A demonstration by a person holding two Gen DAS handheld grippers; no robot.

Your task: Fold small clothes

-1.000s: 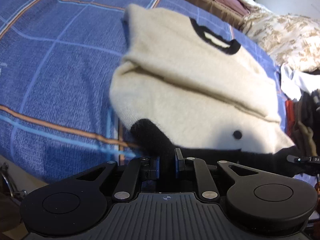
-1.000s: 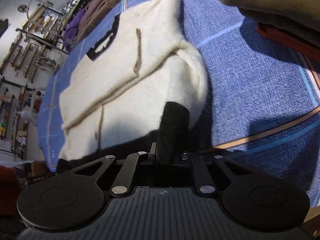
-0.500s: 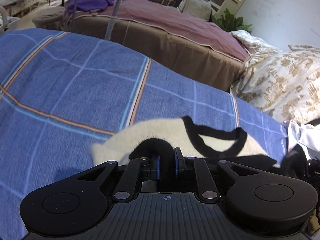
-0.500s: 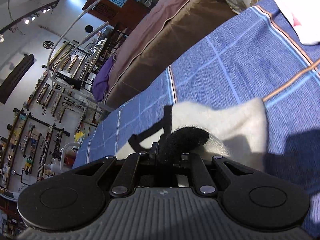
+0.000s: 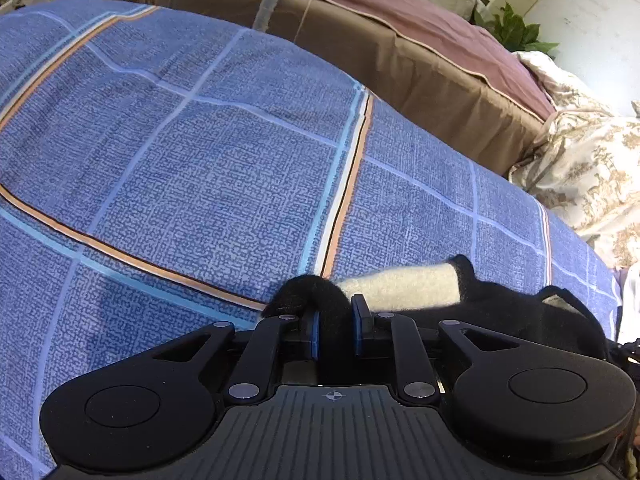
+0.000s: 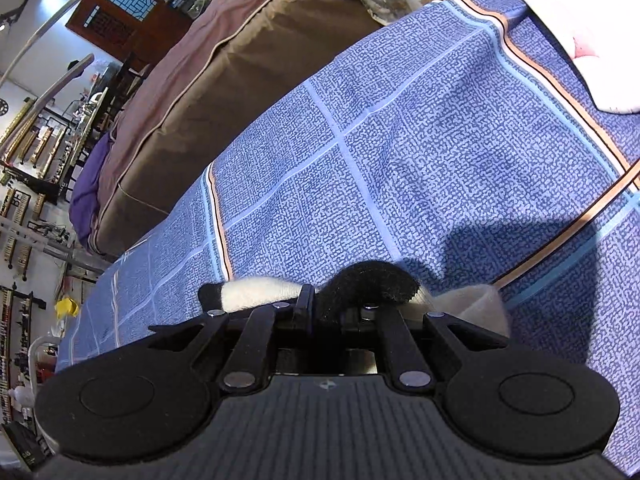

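Swung up since 1 second ago: fuzzy cream sweater (image 5: 400,288) now bunched low, black hem clamped in left claw (image 5: 335,328) and right claw (image 6: 338,312), above woven blue plaid bed (image 5: 200,160).

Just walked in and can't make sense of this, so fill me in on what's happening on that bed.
A person is folding a small cream sweater with black trim on the blue plaid bedspread. The left gripper and the right gripper are each shut on a bunch of its black hem. The sweater sits low, right in front of both cameras, so most of it is hidden and the fold looks unfinished.
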